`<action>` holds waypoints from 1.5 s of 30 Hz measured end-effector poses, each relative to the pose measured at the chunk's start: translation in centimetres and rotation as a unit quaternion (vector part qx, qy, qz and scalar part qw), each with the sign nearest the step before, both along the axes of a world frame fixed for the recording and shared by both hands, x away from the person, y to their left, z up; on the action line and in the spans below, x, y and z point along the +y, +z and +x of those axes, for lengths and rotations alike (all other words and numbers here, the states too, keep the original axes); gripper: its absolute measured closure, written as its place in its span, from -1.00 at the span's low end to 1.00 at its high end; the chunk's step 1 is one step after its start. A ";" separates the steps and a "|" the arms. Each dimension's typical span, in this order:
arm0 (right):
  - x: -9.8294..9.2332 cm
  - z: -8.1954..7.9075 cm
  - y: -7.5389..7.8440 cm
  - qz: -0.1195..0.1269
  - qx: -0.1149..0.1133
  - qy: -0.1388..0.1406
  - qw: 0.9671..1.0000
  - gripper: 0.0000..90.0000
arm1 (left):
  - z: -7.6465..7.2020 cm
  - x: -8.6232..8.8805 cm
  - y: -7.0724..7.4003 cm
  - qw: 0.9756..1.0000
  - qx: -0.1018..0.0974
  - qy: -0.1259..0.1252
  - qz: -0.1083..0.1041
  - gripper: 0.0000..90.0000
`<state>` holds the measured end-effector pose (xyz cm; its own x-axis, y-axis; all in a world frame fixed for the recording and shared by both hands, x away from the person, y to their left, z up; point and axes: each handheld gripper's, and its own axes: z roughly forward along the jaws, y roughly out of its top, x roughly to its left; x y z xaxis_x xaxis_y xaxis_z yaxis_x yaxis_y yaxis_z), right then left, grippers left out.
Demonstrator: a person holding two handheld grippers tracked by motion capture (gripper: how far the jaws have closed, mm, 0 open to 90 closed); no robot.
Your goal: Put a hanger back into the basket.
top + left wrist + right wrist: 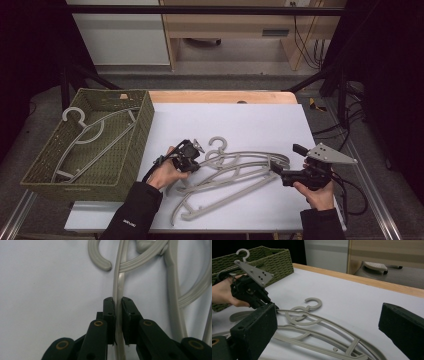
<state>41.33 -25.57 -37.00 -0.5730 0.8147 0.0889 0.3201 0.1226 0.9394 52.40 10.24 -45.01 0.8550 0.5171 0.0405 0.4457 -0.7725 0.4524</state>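
Lying on the white table [240, 115], just right of the green woven basket [75, 182]: a loose pile of grey hangers [235, 172], hooks overlapped and arms crossed. Already inside the basket, one more hanger [95, 135], hook leaning on the far-left corner.

Probably heading for the basket next, so worth weighing the risks, biggest first:

- Dragging the whole pile along. Hooks interlocked on the side nearest the basket; lifting one hanger likely to haul its neighbours up, then drop them off the table edge or short of the basket.
- Catching on the basket's near wall. Long curved arms, tall rim; a low swing likely to snag or shove the basket.
- Twisting in the grip. Left gripper [118, 312], nearest the basket, clenched on one thin hanger arm, well away from the hook; off-centre hold, so likely to pivot or slip between the pads.
- Missing with the far hand. Right gripper [327, 332], on the pile's end farthest from the basket, spread wide and holding nothing; closing now may pinch two stacked arms at once, or none.
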 end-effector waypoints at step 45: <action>-0.3 -0.2 0.2 0.002 -0.004 -0.006 1.000 -0.96 | -5.2 8.7 13.8 0.977 -0.145 0.127 -0.088 0.84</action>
